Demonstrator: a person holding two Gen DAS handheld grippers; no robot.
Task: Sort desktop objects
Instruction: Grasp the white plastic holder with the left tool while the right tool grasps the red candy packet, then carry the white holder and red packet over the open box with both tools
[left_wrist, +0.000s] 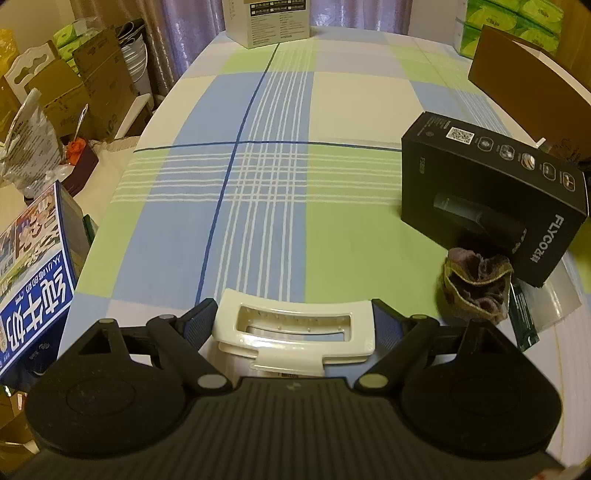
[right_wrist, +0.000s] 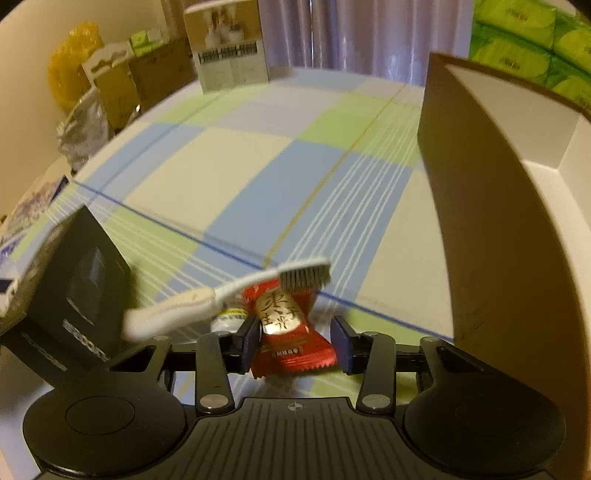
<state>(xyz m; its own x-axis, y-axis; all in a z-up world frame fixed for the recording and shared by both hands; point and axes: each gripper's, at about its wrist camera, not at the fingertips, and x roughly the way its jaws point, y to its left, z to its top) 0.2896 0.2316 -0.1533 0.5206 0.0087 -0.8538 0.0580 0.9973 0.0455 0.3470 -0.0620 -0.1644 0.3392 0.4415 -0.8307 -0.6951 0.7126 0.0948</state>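
In the left wrist view our left tool (left_wrist: 294, 323) sits at the bottom centre, its fingers clenched on the two ends of a cream plastic handle (left_wrist: 293, 326); to the lower right of the frame a crumpled purple cloth (left_wrist: 476, 286) lies touching a black box (left_wrist: 491, 192), which rests on the checked tabletop (left_wrist: 266, 177); a blue carton (left_wrist: 35, 288) stands at the left edge, and a white box (left_wrist: 267, 20) sits at the top centre.

In the right wrist view our right tool (right_wrist: 295, 341) is spread wide around a red snack packet (right_wrist: 290, 332); one finger seems to touch the packet and the other stands apart, so nothing is gripped; a white toothbrush (right_wrist: 221, 295) lies tilted just above the packet, partly blurred, with a small tube (right_wrist: 229, 318) under it; an open brown cardboard box (right_wrist: 491, 206) fills the right side of the frame.
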